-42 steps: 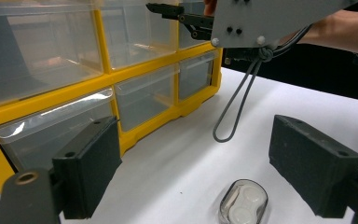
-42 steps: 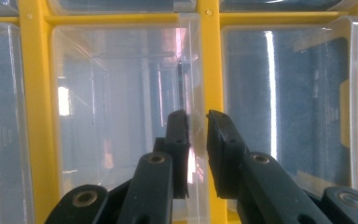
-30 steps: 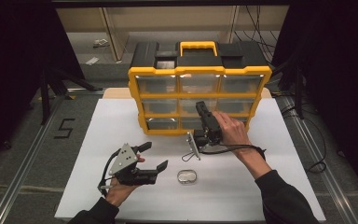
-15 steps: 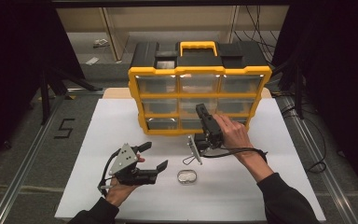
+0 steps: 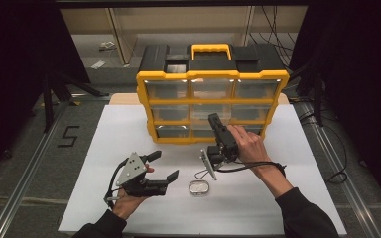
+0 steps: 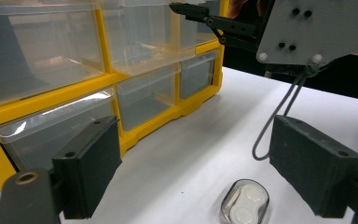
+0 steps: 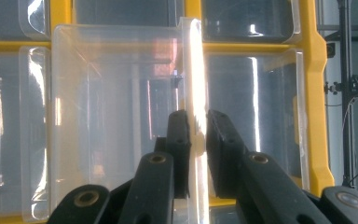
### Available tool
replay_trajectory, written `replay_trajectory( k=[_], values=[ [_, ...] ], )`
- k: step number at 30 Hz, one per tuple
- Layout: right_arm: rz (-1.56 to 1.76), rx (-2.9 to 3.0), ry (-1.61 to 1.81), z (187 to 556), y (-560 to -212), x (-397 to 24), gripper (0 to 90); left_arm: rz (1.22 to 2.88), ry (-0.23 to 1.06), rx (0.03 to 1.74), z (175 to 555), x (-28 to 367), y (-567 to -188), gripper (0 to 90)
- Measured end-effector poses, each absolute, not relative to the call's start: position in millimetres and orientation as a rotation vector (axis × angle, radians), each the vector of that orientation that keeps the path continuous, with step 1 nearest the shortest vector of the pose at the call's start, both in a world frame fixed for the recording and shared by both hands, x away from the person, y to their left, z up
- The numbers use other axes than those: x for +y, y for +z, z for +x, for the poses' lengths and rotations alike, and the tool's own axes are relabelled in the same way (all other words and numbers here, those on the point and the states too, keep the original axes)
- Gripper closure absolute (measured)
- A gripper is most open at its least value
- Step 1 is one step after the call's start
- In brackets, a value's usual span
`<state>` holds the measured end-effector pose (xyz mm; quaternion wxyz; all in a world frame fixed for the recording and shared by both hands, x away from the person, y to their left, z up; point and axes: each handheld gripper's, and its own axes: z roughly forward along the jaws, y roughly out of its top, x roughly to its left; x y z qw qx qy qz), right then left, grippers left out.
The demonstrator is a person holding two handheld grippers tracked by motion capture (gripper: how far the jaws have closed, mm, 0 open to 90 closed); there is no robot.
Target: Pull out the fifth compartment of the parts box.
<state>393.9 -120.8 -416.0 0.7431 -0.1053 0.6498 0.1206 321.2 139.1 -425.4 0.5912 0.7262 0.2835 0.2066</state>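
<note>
Right gripper (image 7: 196,140) pinching wall of clear drawer (image 7: 121,116) in yellow organizer (image 5: 212,101); left gripper (image 5: 166,166) spread, resting near small case (image 5: 199,187)

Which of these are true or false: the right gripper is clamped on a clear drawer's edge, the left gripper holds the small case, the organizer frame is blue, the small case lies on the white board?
1. The right gripper is clamped on the clear drawer front edge. True.
2. The left gripper holds the small clear case. False: its jaws stand open, apart from the case.
3. The drawer organizer has a blue frame. False: yellow.
4. The case lies on the white board. True.
</note>
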Motion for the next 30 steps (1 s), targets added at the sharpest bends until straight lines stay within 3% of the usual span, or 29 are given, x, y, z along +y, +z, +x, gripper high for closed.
replay_trajectory(
  k=[30],
  values=[
    [-0.258, 1.378, 0.313, 373, -425, -129, 80.3, 1.690, 0.484, 0.668, 322, 140, -426, 16.3]
  ],
)
